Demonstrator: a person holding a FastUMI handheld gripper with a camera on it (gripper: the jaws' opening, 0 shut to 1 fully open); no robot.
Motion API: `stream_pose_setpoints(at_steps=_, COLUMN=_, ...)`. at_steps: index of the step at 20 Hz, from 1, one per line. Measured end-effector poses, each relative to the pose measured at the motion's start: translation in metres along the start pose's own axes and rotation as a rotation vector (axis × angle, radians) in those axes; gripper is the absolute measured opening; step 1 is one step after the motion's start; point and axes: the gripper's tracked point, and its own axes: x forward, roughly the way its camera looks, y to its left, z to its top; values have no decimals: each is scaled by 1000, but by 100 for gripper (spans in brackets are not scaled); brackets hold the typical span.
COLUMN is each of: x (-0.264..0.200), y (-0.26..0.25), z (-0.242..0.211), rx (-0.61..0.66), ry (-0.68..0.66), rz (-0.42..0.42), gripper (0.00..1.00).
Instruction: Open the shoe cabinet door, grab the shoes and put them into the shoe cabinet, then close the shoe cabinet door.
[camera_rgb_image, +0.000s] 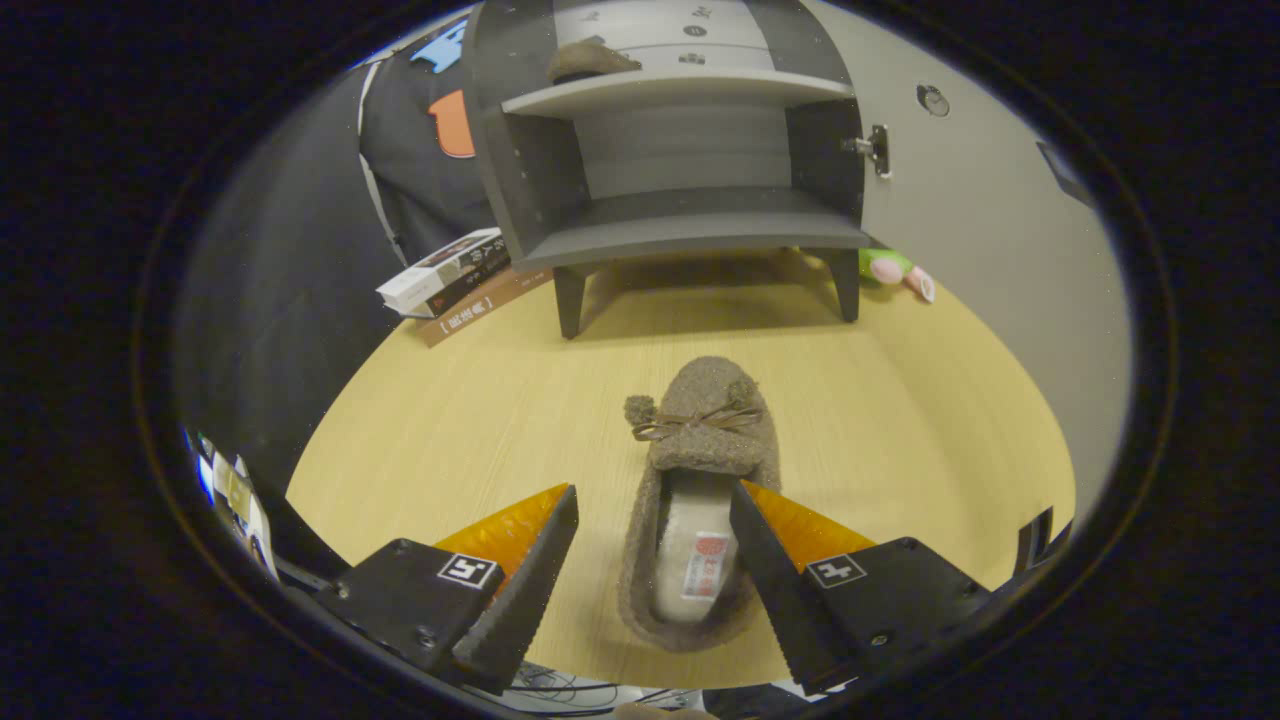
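One tool (655, 510), fingers spread wide and released, is held over a slipper (700, 480) lying on the bench (450, 420). Beyond, the cabinet (680, 150) is seen open, a second slipper (585, 60) shelved inside.

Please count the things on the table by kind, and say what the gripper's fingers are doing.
Slippers: 2, one between the open fingers of the gripper, one on the cabinet's upper shelf
Cabinets: 1, door open
Books: 2
Plush toys: 1
Total: 6
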Motion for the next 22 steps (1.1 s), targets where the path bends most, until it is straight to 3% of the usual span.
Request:
stream_pose_setpoints(at_steps=8, x=53, y=6, z=8, rx=-12, ry=52, rz=-7, gripper=97)
stream_pose_setpoints(at_steps=11, x=59, y=-7, z=6, rx=-54, ry=53, rz=-50, gripper=90)
stream_pose_setpoints(at_steps=13, x=60, y=-15, z=6, rx=-58, ry=59, rz=-78, gripper=68)
stream_pose_setpoints(at_steps=14, x=60, y=-18, z=6, rx=-61, ry=73, rz=-82, gripper=48)
stream_pose_setpoints(at_steps=16, x=61, y=-20, z=5, rx=-82, ry=103, rz=-72, gripper=27)
stream_pose_setpoints(at_steps=20, x=54, y=-15, z=4, rx=-102, ry=132, rz=-38, gripper=7)
stream_pose_setpoints(at_steps=22, x=46, y=-17, z=13, rx=-88, ry=123, rz=-32, gripper=6)
